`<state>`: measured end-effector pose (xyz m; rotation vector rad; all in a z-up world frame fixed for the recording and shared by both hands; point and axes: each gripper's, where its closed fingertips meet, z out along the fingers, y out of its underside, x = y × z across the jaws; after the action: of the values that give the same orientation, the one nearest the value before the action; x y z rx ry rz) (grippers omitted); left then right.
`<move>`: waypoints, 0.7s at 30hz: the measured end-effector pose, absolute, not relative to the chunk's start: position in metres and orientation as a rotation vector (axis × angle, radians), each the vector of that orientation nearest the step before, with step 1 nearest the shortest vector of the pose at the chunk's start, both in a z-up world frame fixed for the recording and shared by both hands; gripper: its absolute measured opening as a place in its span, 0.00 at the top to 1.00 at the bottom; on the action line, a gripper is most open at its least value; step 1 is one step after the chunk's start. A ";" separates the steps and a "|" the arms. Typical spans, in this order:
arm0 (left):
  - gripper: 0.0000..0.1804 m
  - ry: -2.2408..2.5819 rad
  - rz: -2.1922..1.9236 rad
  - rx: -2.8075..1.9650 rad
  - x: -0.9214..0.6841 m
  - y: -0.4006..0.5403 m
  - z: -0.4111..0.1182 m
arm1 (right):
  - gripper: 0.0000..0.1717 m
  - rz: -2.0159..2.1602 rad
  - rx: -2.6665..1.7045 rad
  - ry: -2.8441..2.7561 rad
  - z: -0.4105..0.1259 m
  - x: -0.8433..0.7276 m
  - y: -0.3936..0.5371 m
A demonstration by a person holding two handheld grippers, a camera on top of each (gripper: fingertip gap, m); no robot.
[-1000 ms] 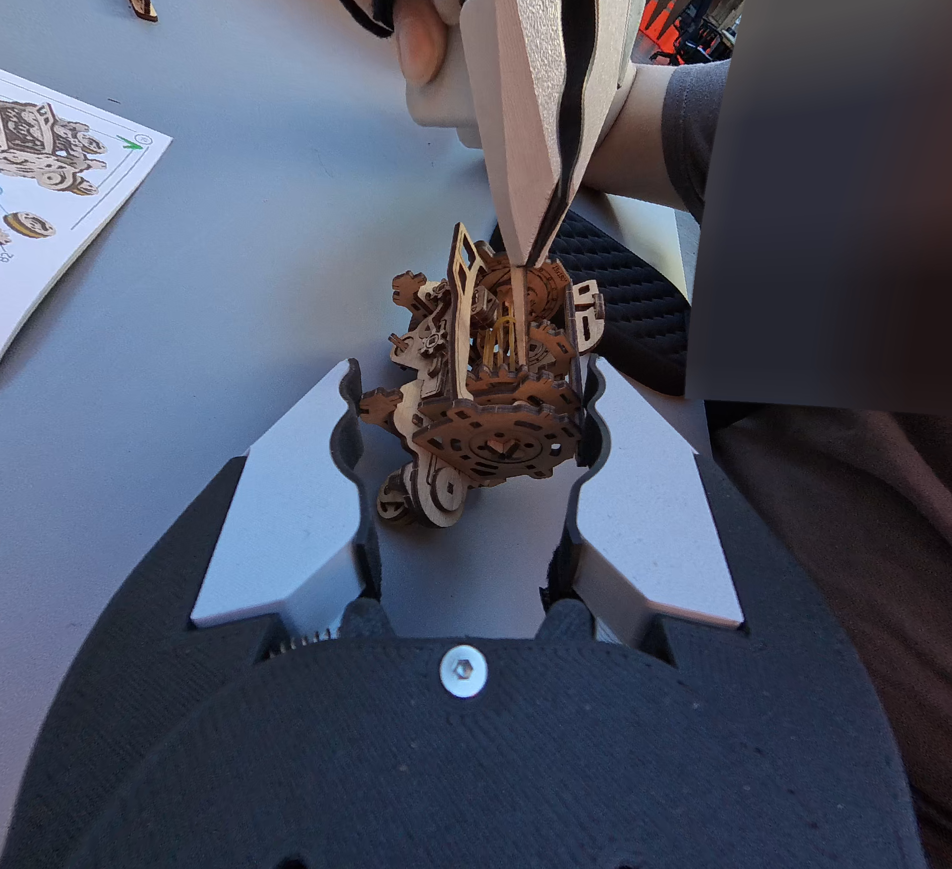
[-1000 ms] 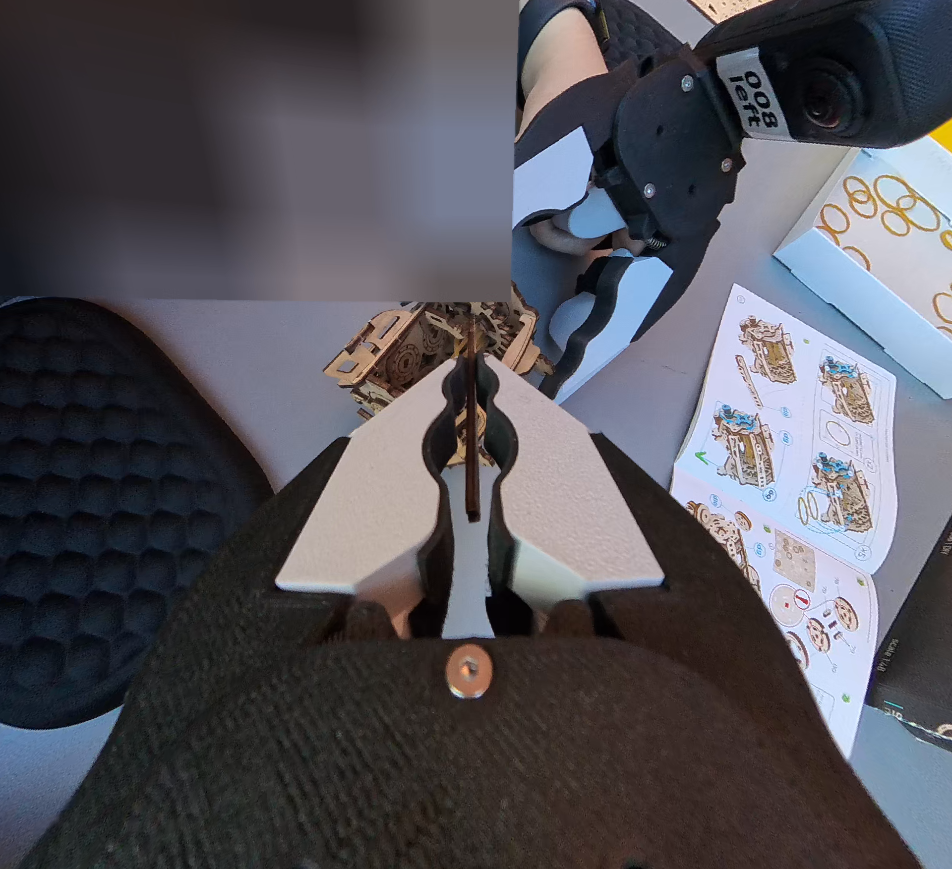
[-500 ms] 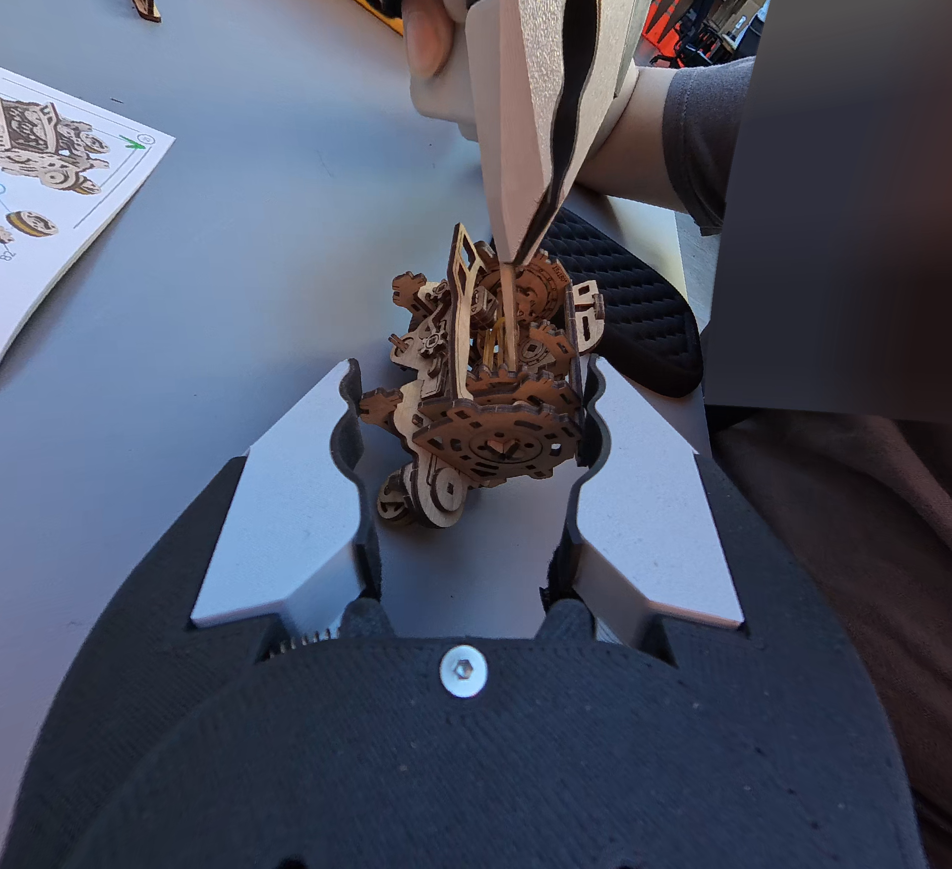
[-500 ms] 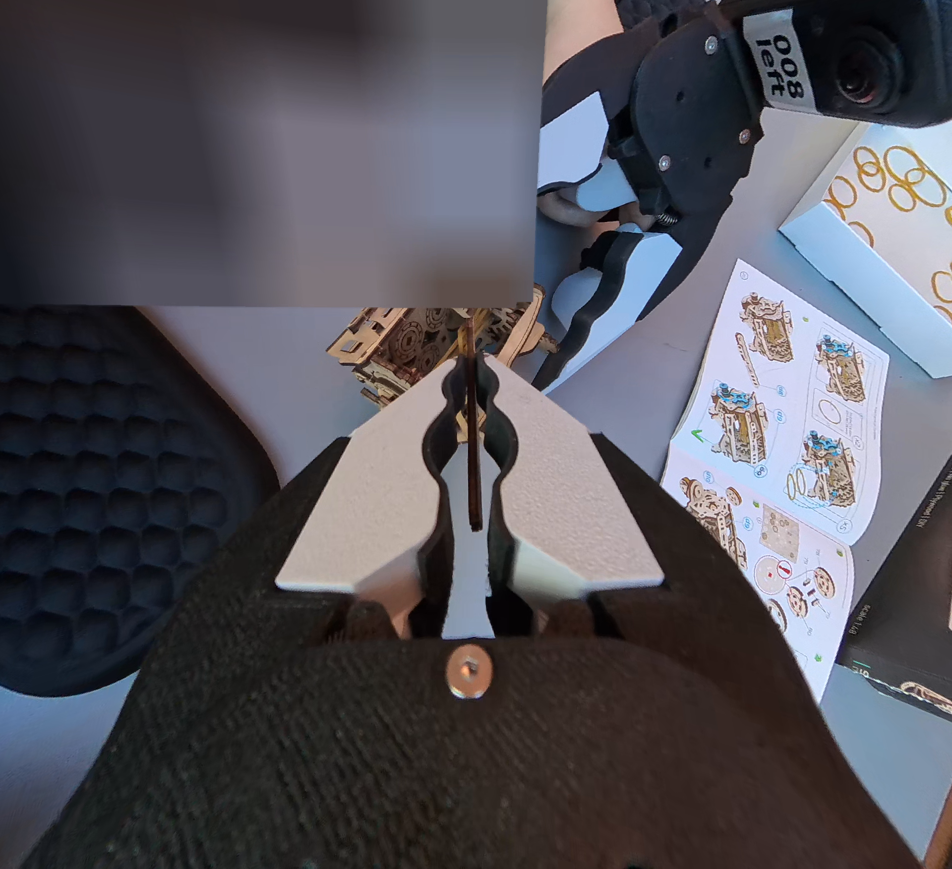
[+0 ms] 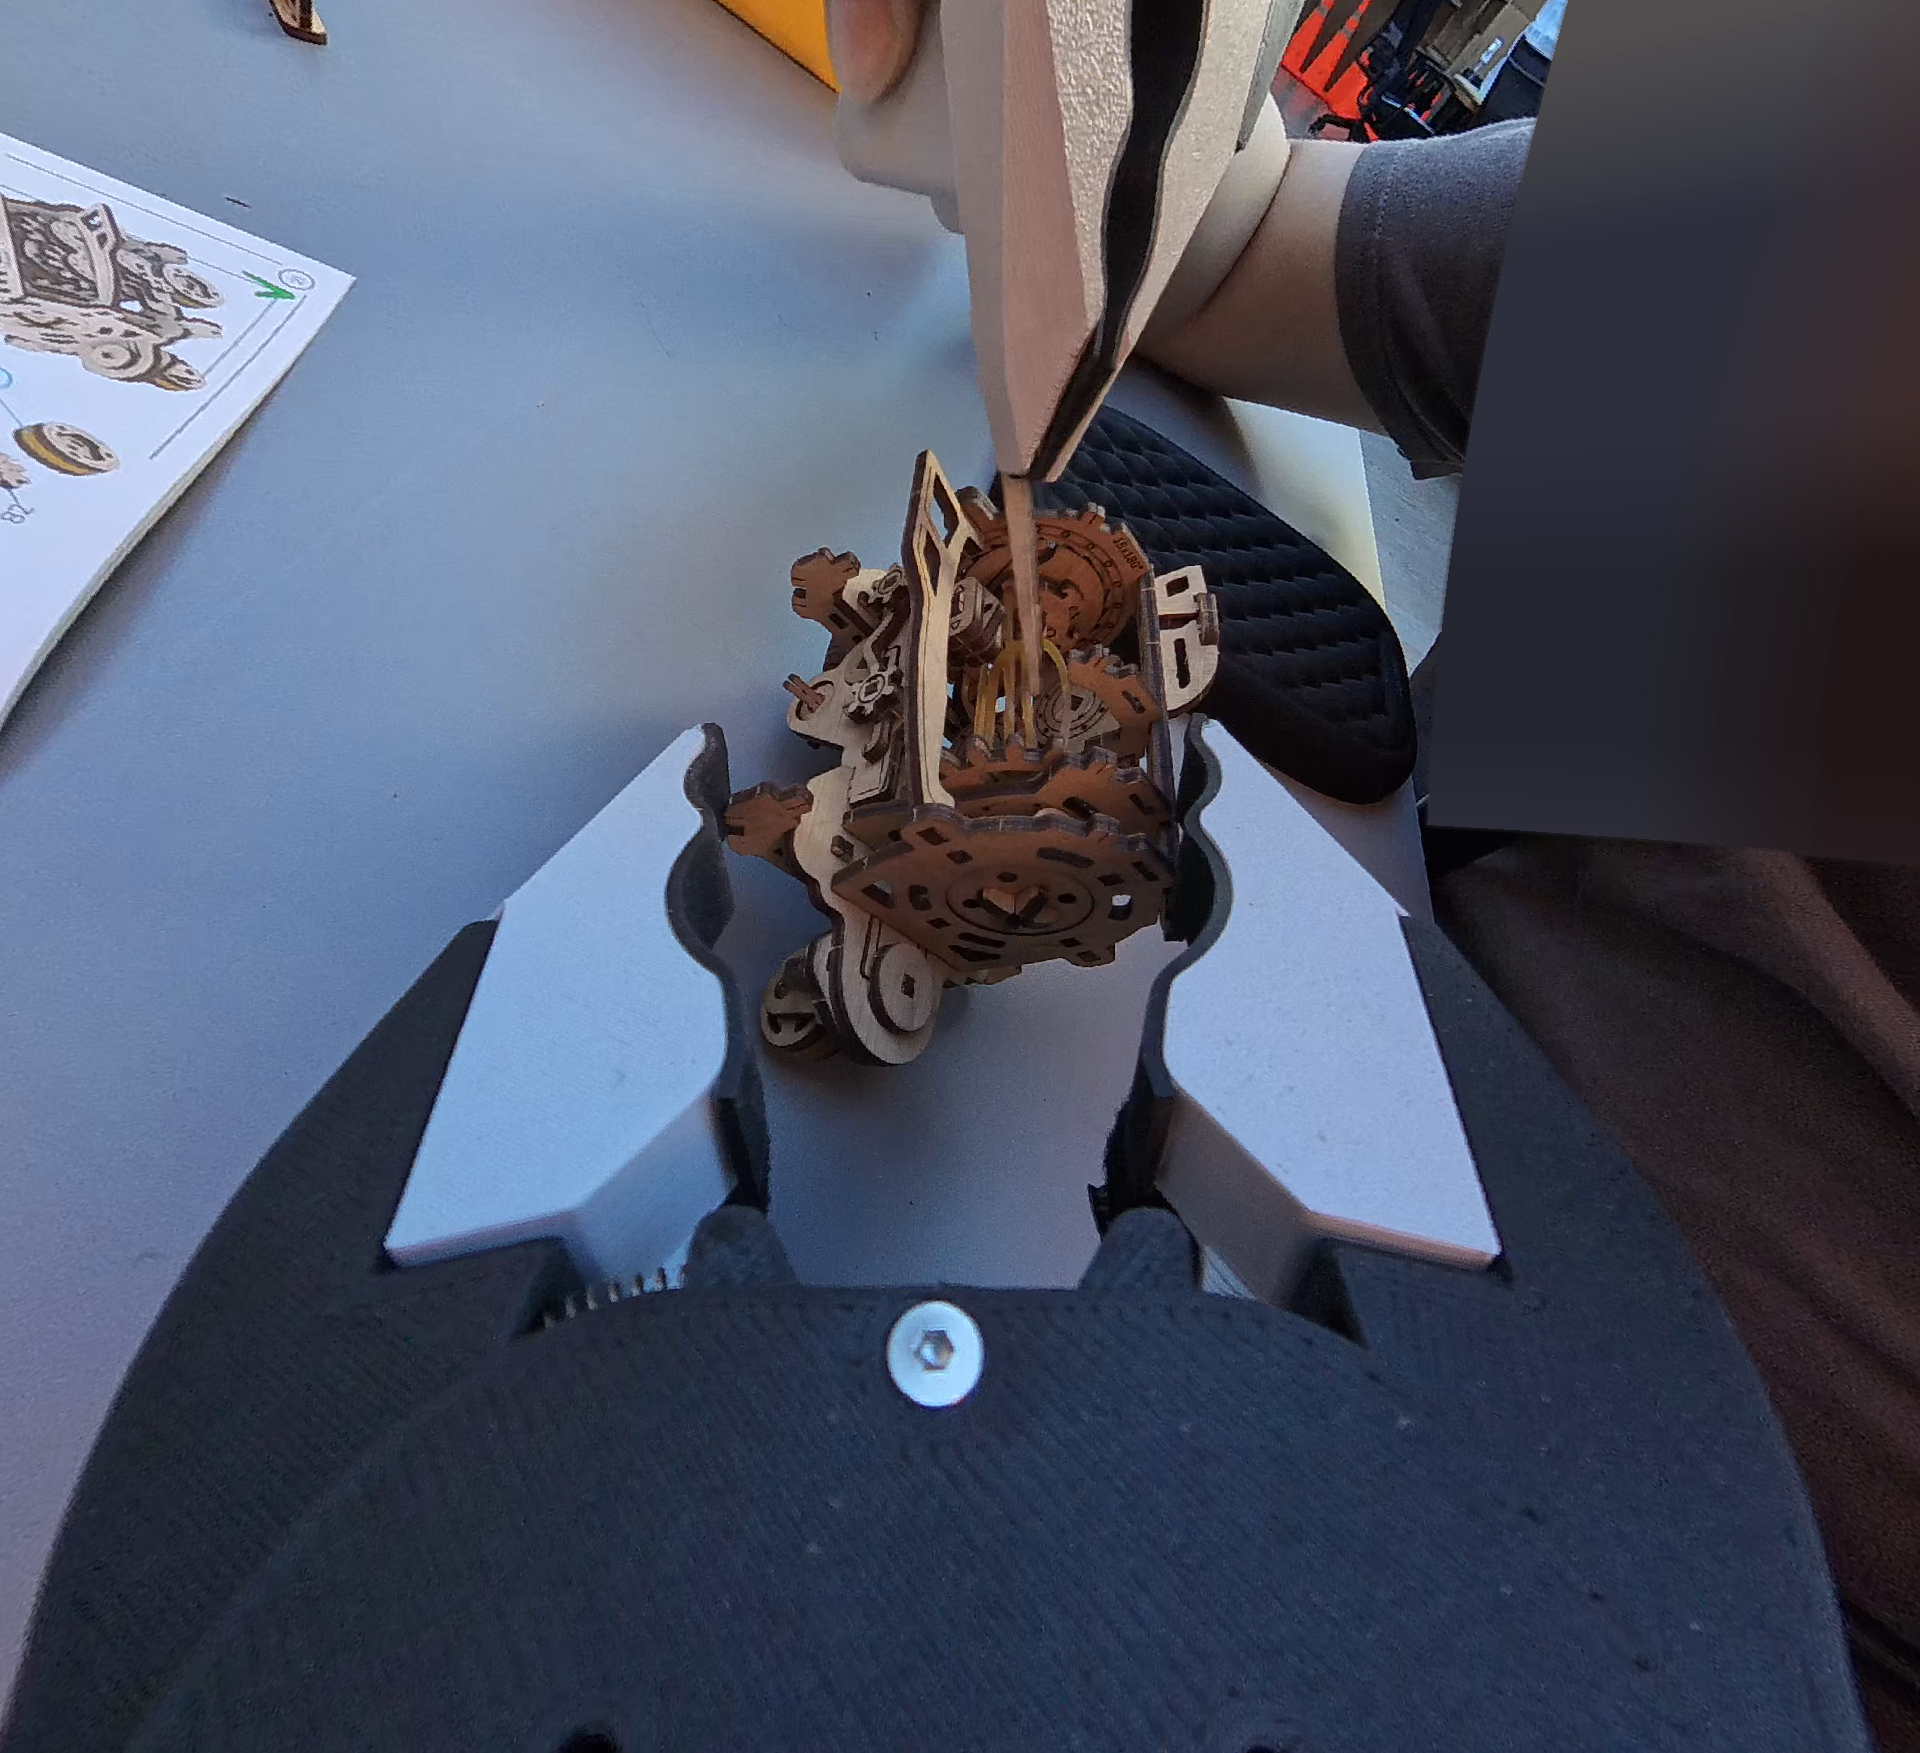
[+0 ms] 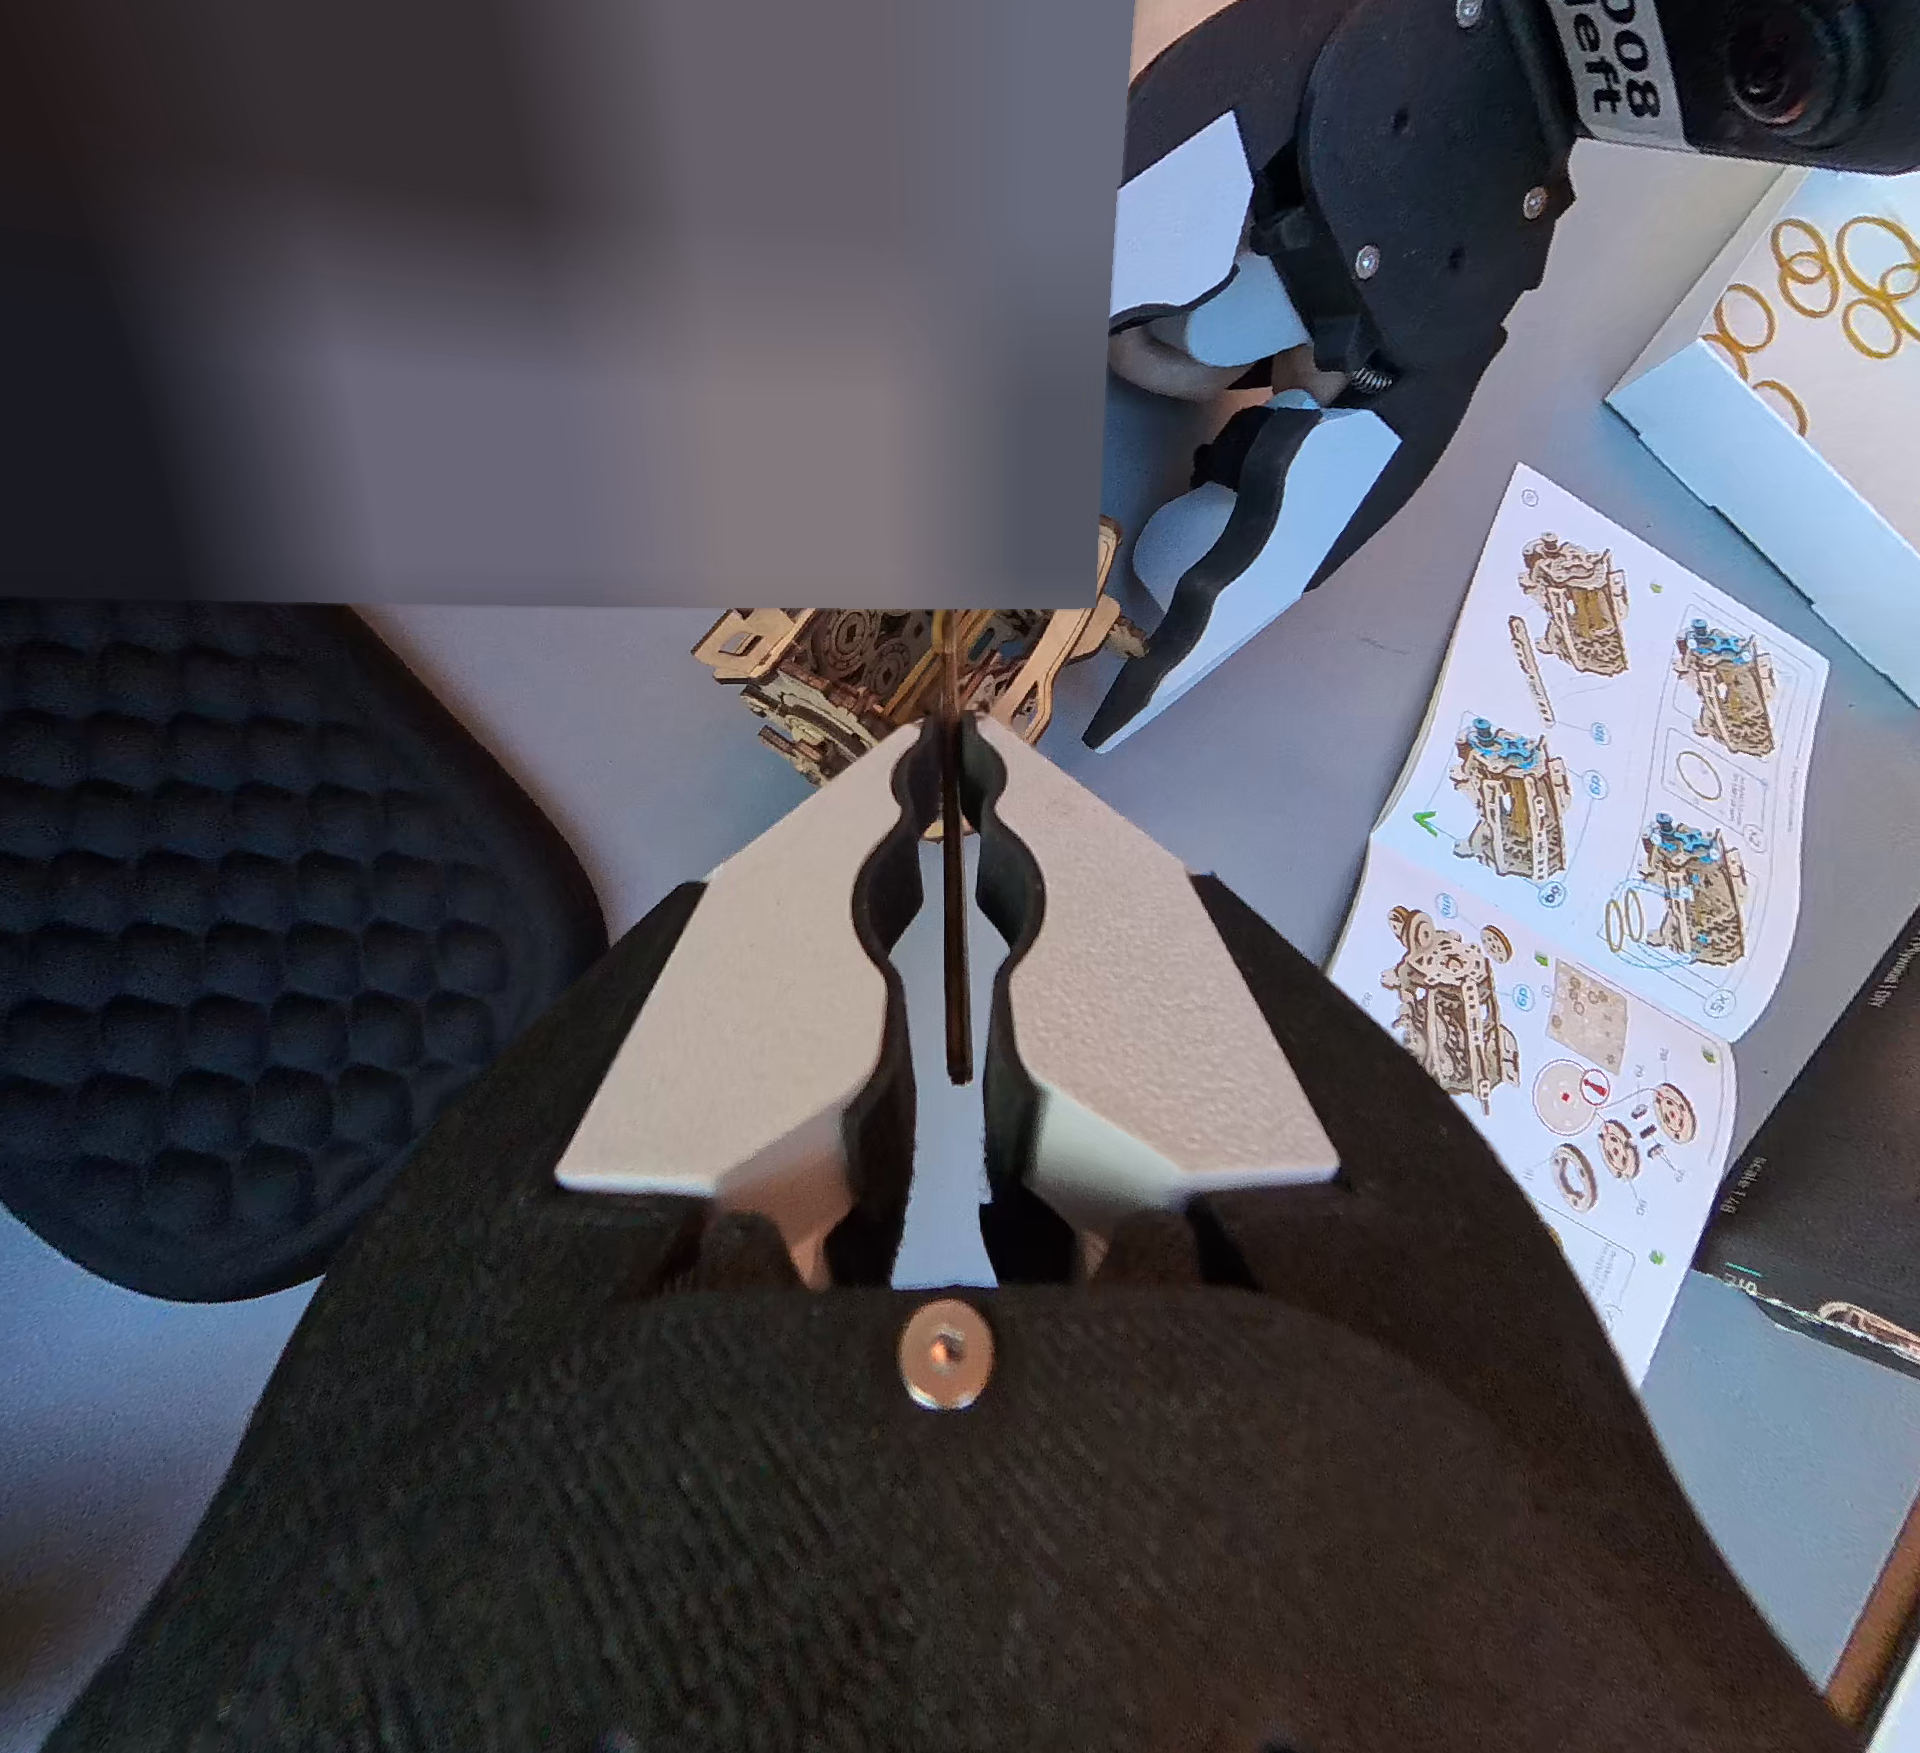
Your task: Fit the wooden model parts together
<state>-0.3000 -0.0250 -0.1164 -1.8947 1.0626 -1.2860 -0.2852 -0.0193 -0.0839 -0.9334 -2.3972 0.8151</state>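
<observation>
Wooden model (image 5: pixel 977 768): largely assembled, standing between the left gripper's (image 5: pixel 951 830) parted fingers; thin wooden strip (image 6: pixel 956 924), clamped in the right gripper (image 6: pixel 943 747), entering from above, unseated.

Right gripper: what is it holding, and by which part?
Right gripper pinches a thin wooden stick partway along its length; the far end reaches into the wooden model.

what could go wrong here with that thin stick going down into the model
1. The thin wooden stick, pinched in the right gripper, is slender and could snap or bend if forced.
2. Its tip sits among the yellow rubber bands; it might snag or dislodge one.
3. The left gripper stands open around the wooden model, which is tilted on the table, so pushing could tip or slide it.
</observation>
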 end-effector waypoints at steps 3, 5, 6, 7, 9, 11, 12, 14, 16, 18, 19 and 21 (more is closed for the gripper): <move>0.53 1.061 -1.286 -1.895 -0.300 -0.025 -0.116 | 0.99 0.806 -0.933 -2.411 -0.085 -0.283 -0.019; 0.53 1.061 -1.285 -1.895 -0.300 -0.025 -0.116 | 0.99 0.806 -0.928 -2.410 -0.084 -0.282 -0.019; 0.53 1.061 -1.285 -1.895 -0.300 -0.025 -0.116 | 0.99 0.797 -0.927 -2.417 -0.085 -0.282 -0.018; 0.53 1.062 -1.285 -1.895 -0.300 -0.025 -0.116 | 0.99 0.779 -0.923 -2.423 -0.086 -0.281 -0.017; 0.53 1.063 -1.284 -1.894 -0.300 -0.025 -0.116 | 0.99 0.757 -0.904 -2.434 -0.087 -0.280 -0.017; 0.53 1.063 -1.286 -1.895 -0.300 -0.025 -0.116 | 0.99 0.719 -0.906 -2.448 -0.090 -0.279 -0.015; 0.53 1.063 -1.287 -1.895 -0.300 -0.025 -0.116 | 0.99 0.708 -0.905 -2.453 -0.091 -0.279 -0.015; 0.53 1.063 -1.292 -1.896 -0.300 -0.025 -0.116 | 1.00 0.681 -0.915 -2.452 -0.091 -0.279 -0.012; 0.53 1.060 -1.298 -1.898 -0.300 -0.025 -0.116 | 1.00 0.662 -0.924 -2.448 -0.092 -0.279 -0.010; 0.53 1.060 -1.299 -1.898 -0.300 -0.025 -0.116 | 1.00 0.651 -0.937 -2.451 -0.092 -0.278 -0.010; 0.53 1.062 -1.298 -1.898 -0.300 -0.025 -0.116 | 1.00 0.647 -0.939 -2.454 -0.092 -0.278 -0.010; 0.53 1.065 -1.296 -1.896 -0.300 -0.025 -0.116 | 0.99 0.647 -0.950 -2.464 -0.092 -0.276 -0.011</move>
<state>-0.3003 -0.0255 -0.1161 -1.8964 1.0647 -1.2955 -0.2763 -0.0110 -0.0923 -0.9495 -2.4637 0.6474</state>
